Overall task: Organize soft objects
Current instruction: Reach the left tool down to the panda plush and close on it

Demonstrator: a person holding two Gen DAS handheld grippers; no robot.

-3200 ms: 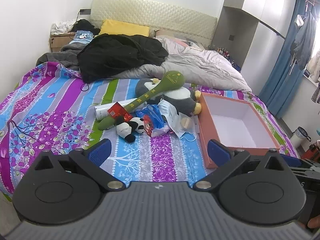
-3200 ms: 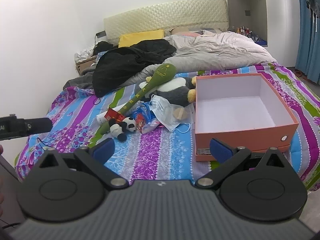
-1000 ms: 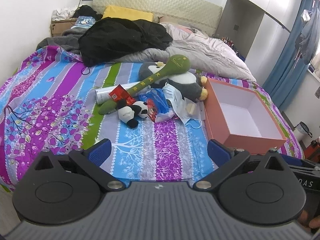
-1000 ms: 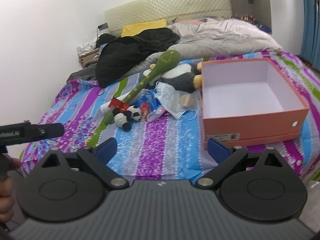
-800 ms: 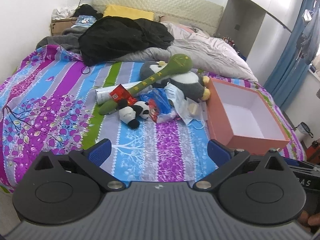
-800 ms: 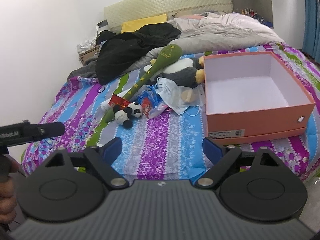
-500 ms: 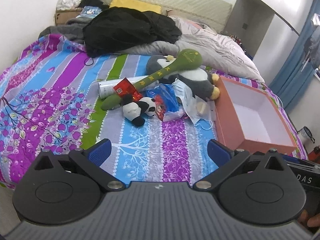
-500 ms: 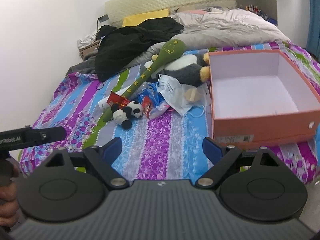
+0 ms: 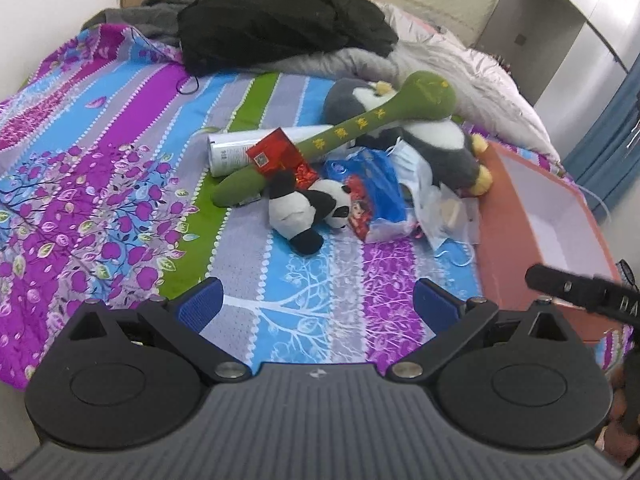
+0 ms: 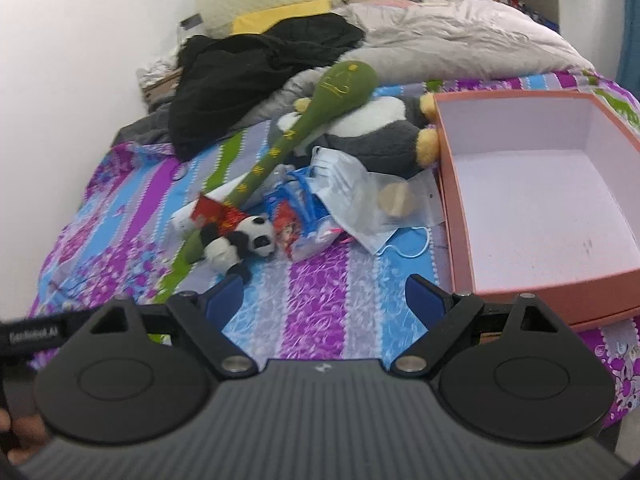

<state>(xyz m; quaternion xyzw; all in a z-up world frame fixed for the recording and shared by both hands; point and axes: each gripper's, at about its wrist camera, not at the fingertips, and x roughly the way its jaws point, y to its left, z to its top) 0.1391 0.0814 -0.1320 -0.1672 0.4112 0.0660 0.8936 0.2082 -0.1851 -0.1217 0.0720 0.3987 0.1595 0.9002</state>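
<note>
So I've just swung both grippers in low over the foot of the bed, and the toy pile that looked small and far off a second ago now fills both views. Nothing in the pile itself has shifted, only me getting closer.

Using the orange box [image 10: 536, 200] as my anchor: it sits open and empty on the striped bedspread [image 9: 120, 168]. The grey penguin plush [image 10: 380, 136] lies right against the box's far left corner, feet touching the wall. The long green plush club [image 10: 312, 120] lies across the penguin and slants away from the box. The little panda [image 9: 308, 210] is further from the box still, at the near end of the club, just beside a blue snack bag [image 9: 370, 196]. A face mask [image 10: 352, 196] is crumpled between that bag and the box.

My left gripper [image 9: 318, 304] is wide open with nothing in it, lined up just short of the panda. My right gripper [image 10: 324, 296] is open too, empty, hanging beside the box's near left corner.

My read: approach done, no sorting yet. Panda looks like the easiest first grab, then into the box.
</note>
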